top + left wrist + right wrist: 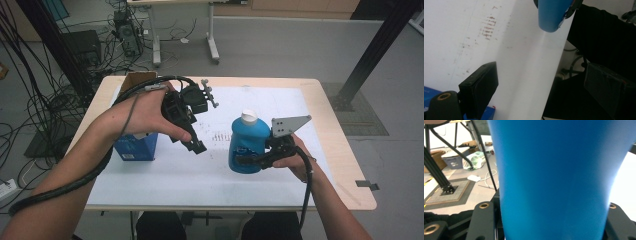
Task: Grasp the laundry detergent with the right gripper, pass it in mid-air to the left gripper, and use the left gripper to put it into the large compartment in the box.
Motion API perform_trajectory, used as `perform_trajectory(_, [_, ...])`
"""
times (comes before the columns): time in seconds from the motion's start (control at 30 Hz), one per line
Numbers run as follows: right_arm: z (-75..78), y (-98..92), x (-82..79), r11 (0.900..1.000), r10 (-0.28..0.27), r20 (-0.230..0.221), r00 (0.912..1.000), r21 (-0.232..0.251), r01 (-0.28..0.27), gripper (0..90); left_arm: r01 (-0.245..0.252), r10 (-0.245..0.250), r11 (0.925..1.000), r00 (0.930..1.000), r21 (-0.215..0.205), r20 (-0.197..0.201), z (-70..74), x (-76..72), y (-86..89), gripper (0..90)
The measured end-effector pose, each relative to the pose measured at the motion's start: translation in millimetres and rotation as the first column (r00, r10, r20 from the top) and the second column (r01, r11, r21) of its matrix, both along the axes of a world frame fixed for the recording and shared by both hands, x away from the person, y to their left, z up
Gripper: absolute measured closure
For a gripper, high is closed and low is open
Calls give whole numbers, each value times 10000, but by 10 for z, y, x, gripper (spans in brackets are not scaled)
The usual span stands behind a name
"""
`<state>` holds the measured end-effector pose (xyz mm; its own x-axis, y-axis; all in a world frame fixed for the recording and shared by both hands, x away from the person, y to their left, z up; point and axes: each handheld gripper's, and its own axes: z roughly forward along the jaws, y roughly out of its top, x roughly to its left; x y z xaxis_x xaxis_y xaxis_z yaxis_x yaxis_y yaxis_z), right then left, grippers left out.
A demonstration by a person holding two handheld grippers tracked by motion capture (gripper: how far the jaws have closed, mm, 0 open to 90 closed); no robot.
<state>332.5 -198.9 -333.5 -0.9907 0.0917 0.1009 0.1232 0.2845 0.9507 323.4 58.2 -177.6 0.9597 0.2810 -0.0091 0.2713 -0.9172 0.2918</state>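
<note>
The blue bottle [247,145] is clamped by the right gripper [250,161]; bare table [165,180] lies beneath. The left gripper [192,137], jaws parted, is held beside it; the bottle's top is cut off in its view.

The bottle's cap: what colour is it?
White, atop the blue bottle; the cap is clearest in the high view.

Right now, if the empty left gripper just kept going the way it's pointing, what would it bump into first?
Probably the white sheet on the table. The left gripper points down at it with open jaws and nothing between. The blue bottle sits off to one side of that line, though depth is hard to judge.
</note>
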Motion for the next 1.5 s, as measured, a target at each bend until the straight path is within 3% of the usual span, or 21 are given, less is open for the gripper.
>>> perform_trajectory(0.33, [55,108,-17,9986,528,65,9986,-84,-528,437,408,-408,9992,9991,12,129,51,-35,-127,121])
perform_trajectory(0.73, [59,221,-27,9950,1001,39,9950,-74,-1001,437,561,-559,9984,9982,-73,199,76,-65,-219,121])
perform_trajectory(1.5, [131,478,-71,9794,2003,237,9794,-313,-1995,436,1178,-1181,9930,9926,132,266,81,-169,-410,117])
